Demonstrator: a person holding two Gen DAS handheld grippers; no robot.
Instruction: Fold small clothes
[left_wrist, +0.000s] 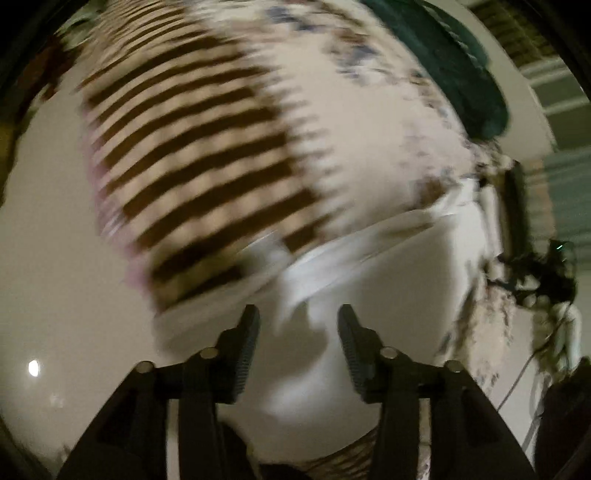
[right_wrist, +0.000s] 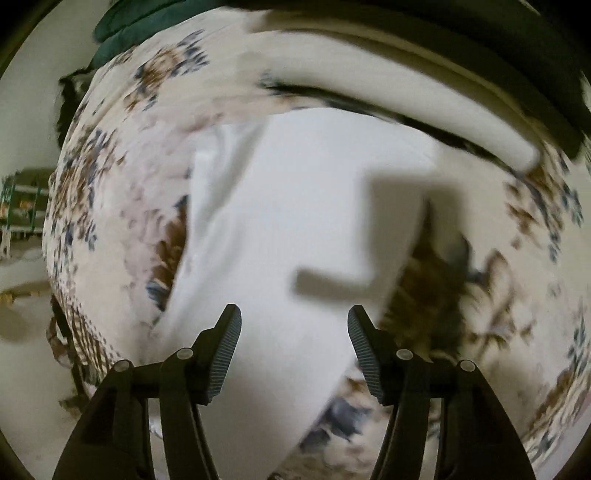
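Observation:
A white garment (right_wrist: 295, 206) lies spread on a floral cloth (right_wrist: 110, 177). My right gripper (right_wrist: 293, 311) hangs over its near part, open, with the pads clear of the fabric. In the blurred left wrist view the same white garment (left_wrist: 332, 266) shows as a folded band. A brown and cream striped garment (left_wrist: 192, 147) lies just beyond it to the left. My left gripper (left_wrist: 298, 311) is open above the white fabric, and nothing is pinched between its fingers.
A dark green cloth (left_wrist: 443, 59) lies at the far edge of the floral cloth (left_wrist: 369, 110), also seen as the green cloth (right_wrist: 122, 33). A pale raised edge (right_wrist: 388, 92) runs behind the white garment. A dark object with cables (left_wrist: 524, 251) is at the right.

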